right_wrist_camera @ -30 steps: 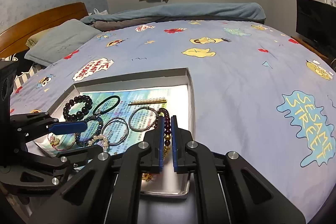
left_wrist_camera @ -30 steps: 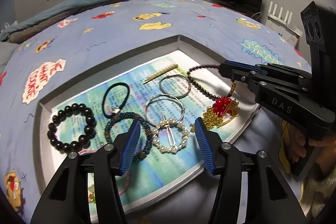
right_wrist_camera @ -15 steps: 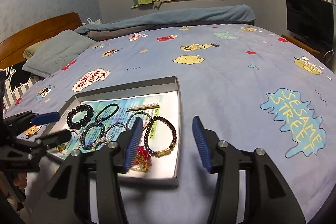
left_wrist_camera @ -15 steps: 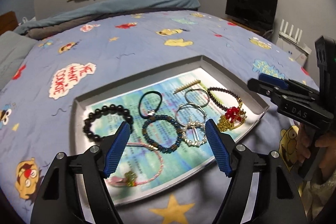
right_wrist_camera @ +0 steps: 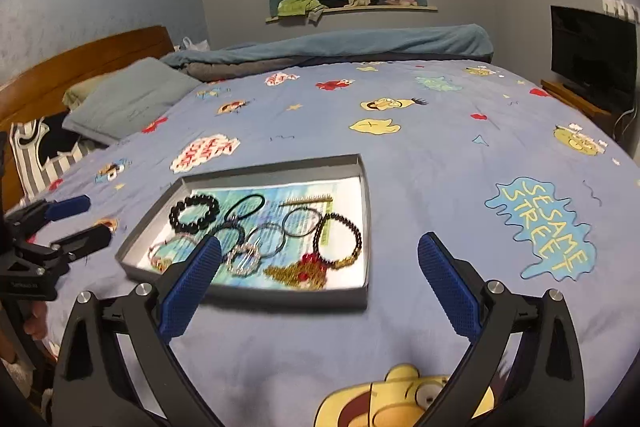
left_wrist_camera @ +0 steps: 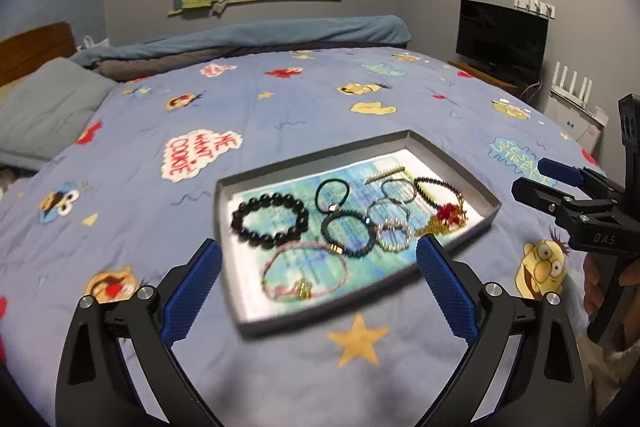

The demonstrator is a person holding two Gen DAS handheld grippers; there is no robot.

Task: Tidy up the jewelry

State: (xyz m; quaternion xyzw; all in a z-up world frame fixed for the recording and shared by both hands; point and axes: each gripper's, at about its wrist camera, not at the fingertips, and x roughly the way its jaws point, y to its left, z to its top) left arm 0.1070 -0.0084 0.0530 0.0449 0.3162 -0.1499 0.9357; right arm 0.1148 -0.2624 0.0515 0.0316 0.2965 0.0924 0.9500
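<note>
A grey tray lies on the bed and holds several pieces of jewelry. Among them are a black bead bracelet, a pink cord bracelet, a pearl ring, a dark red bead bracelet and a gold chain with red beads. My left gripper is open and empty, held back above the tray's near edge. My right gripper is open and empty, near the tray's near right corner; it shows in the left wrist view.
The tray lies on a blue cartoon-print bedspread. A grey pillow and wooden headboard are at the far left. A rolled blanket lies along the far edge. A TV stands on the right.
Both grippers have pulled back from the tray. The right gripper, shut on the dark red bead bracelet a second ago, has opened wide and left it in the tray. The left opened wider.
</note>
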